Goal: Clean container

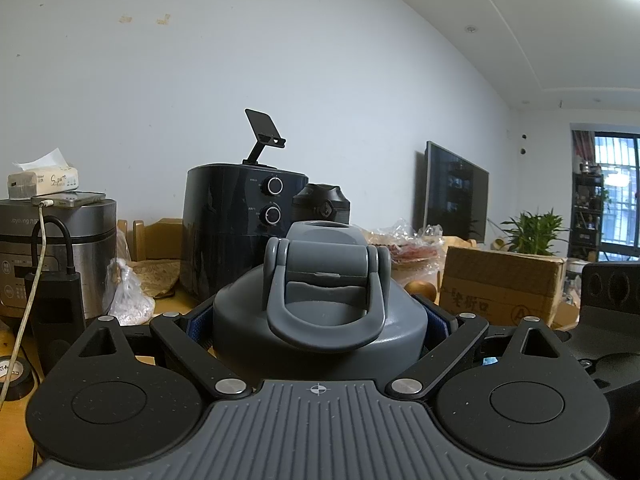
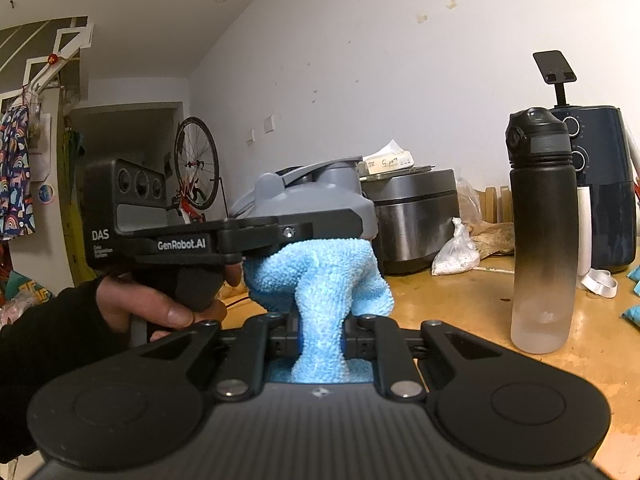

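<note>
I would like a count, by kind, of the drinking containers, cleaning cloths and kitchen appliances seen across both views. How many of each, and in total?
Drinking containers: 2 (grey-lidded container in the left claw; black bottle)
Cleaning cloths: 1 (blue cloth in the right claw)
Kitchen appliances: 2 (air fryer; rice cooker)
Total: 5

The yellowish wooden desk (image 2: 460,300) carries a tall black-to-frosted plastic bottle (image 2: 542,240) standing upright near its middle. Along the far edge by the wall stand a silver-and-black rice cooker (image 2: 416,216), a knotted clear plastic bag (image 2: 456,254) and a dark blue air fryer (image 2: 608,188).
</note>
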`<action>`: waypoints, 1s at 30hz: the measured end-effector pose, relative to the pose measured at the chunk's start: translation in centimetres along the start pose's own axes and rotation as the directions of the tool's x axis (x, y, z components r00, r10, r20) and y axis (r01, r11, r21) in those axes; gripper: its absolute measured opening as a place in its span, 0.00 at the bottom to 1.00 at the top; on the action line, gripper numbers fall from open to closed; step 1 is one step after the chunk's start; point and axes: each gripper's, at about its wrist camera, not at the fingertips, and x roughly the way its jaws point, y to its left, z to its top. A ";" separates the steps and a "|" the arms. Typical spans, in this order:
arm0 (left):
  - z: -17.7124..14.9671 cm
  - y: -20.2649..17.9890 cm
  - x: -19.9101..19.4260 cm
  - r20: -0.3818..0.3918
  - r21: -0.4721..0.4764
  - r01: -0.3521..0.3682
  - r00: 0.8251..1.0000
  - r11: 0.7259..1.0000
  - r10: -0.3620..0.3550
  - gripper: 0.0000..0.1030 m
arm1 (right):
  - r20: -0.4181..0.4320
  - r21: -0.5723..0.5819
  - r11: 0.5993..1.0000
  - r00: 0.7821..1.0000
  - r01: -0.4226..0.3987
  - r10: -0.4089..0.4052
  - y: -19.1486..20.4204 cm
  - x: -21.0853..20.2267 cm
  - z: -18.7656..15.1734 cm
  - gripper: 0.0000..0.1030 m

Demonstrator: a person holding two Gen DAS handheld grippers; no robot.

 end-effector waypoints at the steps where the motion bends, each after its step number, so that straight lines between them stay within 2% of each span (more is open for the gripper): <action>1: 0.0 0.0 0.0 0.000 0.000 0.000 1.000 1.000 0.000 0.93 | 0.000 -0.002 1.000 1.000 0.001 -0.001 0.0 0.0 0.1 0.08; 9: 0.0 -0.1 0.0 0.001 0.002 -0.001 1.000 1.000 0.001 0.93 | 0.021 0.014 1.000 1.000 -0.008 0.008 -0.1 -0.3 0.9 0.08; 19: -0.1 -0.2 0.0 0.002 0.001 -0.001 1.000 1.000 0.001 0.93 | 0.003 -0.003 1.000 1.000 -0.005 0.005 -0.1 -0.1 1.0 0.07; 30: -0.1 -0.2 0.1 -0.002 0.011 -0.005 1.000 1.000 0.005 0.93 | -0.105 -0.025 1.000 0.994 0.011 -0.014 0.0 0.9 -0.5 0.06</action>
